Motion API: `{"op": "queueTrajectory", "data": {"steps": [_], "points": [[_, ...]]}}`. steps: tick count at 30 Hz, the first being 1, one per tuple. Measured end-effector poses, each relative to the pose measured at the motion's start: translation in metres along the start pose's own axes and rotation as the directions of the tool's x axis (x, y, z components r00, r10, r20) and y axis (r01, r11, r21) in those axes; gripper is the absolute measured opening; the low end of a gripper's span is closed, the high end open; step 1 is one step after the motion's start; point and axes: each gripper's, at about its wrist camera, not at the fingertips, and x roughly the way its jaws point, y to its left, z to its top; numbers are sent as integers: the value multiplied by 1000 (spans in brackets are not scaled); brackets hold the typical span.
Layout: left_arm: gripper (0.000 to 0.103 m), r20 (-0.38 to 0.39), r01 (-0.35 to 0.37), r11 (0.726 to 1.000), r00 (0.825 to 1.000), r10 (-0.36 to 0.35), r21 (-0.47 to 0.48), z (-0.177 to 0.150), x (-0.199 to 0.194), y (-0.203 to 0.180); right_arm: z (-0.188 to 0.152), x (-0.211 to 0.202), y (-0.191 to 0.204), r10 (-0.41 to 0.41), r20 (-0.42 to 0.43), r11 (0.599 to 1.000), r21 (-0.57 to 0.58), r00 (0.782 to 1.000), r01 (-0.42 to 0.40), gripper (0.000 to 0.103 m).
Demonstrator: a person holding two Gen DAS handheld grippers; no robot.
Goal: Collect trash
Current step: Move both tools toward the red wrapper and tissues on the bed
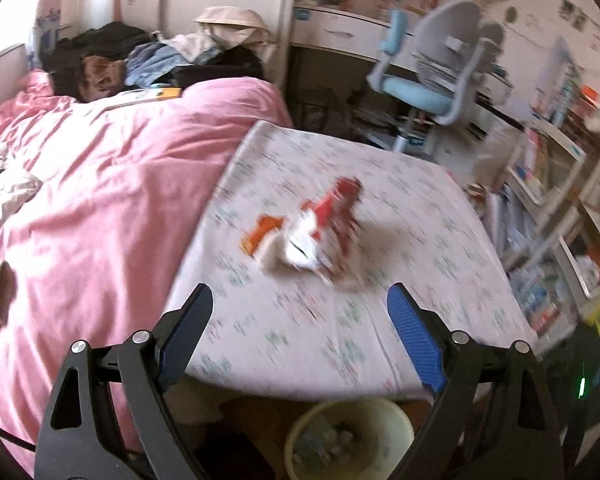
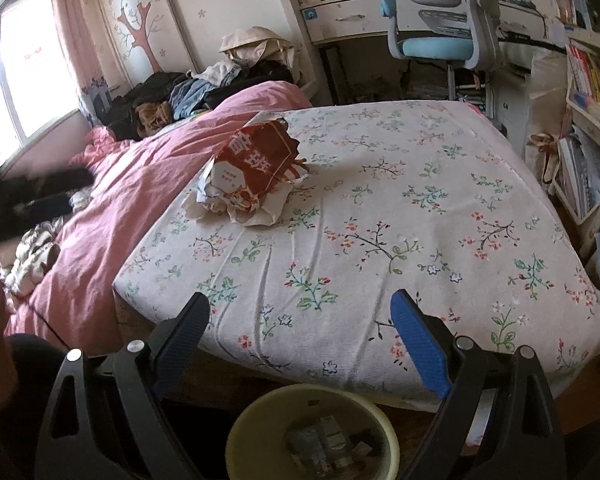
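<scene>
A crumpled red-and-white paper food bag (image 2: 254,174) lies on the flowered mattress (image 2: 380,220), toward its left side. The left wrist view shows the same bag (image 1: 320,236), blurred, with an orange wrapper (image 1: 260,236) beside it. A pale yellow bin (image 2: 312,436) with trash inside stands on the floor by the near edge of the bed, also in the left wrist view as the bin (image 1: 348,436). My left gripper (image 1: 300,316) is open over the mattress's near edge, short of the bag. Over the near edge too, my right gripper (image 2: 300,320) stands open and empty.
A pink duvet (image 2: 112,216) covers the left of the bed, with piled clothes (image 2: 180,100) at its head. A blue and grey desk chair (image 2: 440,20) and a desk stand behind. Shelves of books (image 2: 584,152) line the right side.
</scene>
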Motion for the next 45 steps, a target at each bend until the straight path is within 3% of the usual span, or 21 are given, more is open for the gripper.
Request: {"op": "queueTrajectory", "data": {"steps": [9,19,34,45], "points": [[87,-49,-27,994,999,22,-108,-4,21,39,2,11,13,-56,-18,997,-60,998,55,90],[90,-32,4,995,999,-7,-97,-5,16,41,1,31,37,-84,-59,988,-134,995,76,90],[92,-33,56,986,998,-62,-154,-4,14,56,4,52,49,-95,-94,992,-93,991,86,90],[92,-44,34,986,998,-41,-161,-4,19,58,7,55,50,-72,-89,994,-83,993,64,90]]}}
